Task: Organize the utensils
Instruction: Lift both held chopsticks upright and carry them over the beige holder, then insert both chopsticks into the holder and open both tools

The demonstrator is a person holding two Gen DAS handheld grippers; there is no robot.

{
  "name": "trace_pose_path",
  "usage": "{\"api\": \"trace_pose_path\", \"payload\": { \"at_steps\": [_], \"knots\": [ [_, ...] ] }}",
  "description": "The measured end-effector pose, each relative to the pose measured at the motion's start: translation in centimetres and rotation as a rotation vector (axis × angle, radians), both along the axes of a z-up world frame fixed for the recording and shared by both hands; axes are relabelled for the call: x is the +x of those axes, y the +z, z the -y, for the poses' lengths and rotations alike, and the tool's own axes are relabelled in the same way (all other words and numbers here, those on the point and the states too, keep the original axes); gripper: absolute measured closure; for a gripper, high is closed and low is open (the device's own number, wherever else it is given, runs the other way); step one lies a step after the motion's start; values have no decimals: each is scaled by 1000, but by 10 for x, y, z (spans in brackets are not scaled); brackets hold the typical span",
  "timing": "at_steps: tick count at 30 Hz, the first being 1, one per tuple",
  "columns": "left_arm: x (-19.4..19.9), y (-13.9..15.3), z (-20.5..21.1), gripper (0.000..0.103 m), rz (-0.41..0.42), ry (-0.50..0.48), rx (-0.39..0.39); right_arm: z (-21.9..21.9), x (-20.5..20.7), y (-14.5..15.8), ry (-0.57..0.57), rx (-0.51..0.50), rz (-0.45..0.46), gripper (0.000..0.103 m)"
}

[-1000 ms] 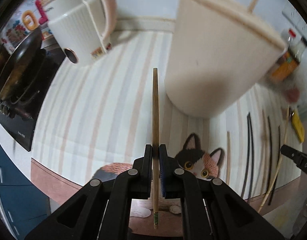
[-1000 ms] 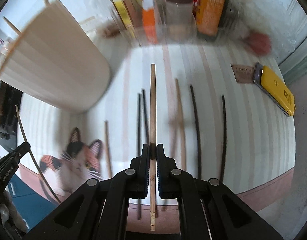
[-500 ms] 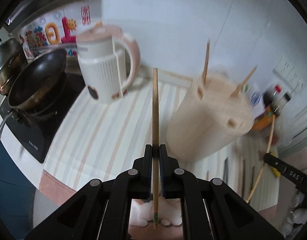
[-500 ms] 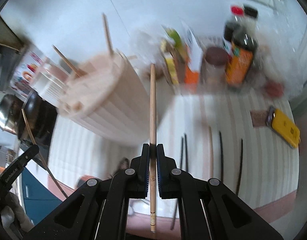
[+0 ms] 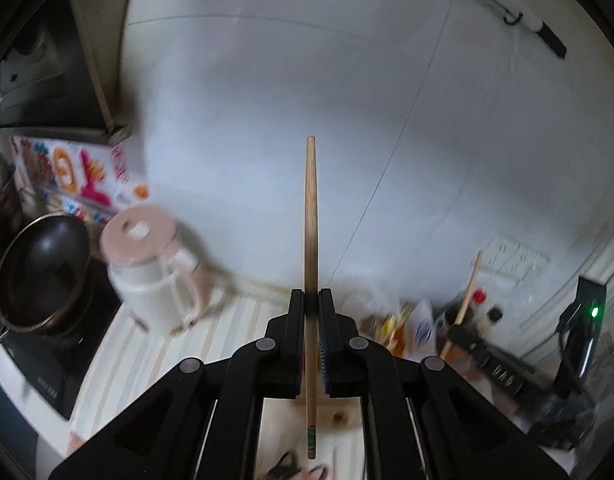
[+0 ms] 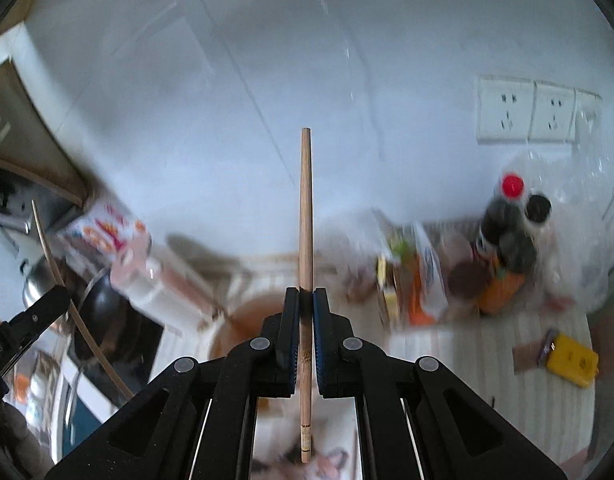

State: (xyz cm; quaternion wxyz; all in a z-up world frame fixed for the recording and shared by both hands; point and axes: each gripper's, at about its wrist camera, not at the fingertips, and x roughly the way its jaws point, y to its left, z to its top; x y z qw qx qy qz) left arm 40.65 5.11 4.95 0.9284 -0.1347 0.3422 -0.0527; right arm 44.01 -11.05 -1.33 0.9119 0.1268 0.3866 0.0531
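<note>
Jaws of both grippers, left gripper (image 5: 311,300) and right gripper (image 6: 306,298), clamp one wooden chopstick (image 5: 311,216) each, tips toward twelve o'clock; thin sticks could pivot and miss the holder (image 6: 243,320).

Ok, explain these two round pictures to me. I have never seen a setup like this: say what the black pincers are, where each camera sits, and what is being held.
No robot here: a person carries a two-finger gripper in each hand, each with a fisheye camera looking along its fingers.

The left wrist view shows the left gripper shut on a wooden chopstick. The right wrist view shows the right gripper shut on another chopstick.

On the striped counter stand a pink-lidded jug, a dark pan, sauce bottles and a yellow box. Much of the scene is blurred.
</note>
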Motion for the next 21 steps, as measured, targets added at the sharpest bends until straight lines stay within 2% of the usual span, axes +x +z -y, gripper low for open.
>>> {"api": "trace_pose_path", "payload": {
  "at_steps": [5, 10, 16, 21],
  "knots": [
    [47, -3, 13, 99, 30, -4, -42, -1, 35, 8, -62, 37, 75, 96],
    [82, -28, 30, 99, 42, -8, -10, -3, 56, 1, -101, 62, 154, 96],
    [102, -69, 39, 99, -26, -33, -4, -9, 61, -22, -108, 58, 213, 96],
    [101, -82, 43, 99, -83, -76, 24, -20, 59, -32, -61, 16, 203, 96]
  ]
}}
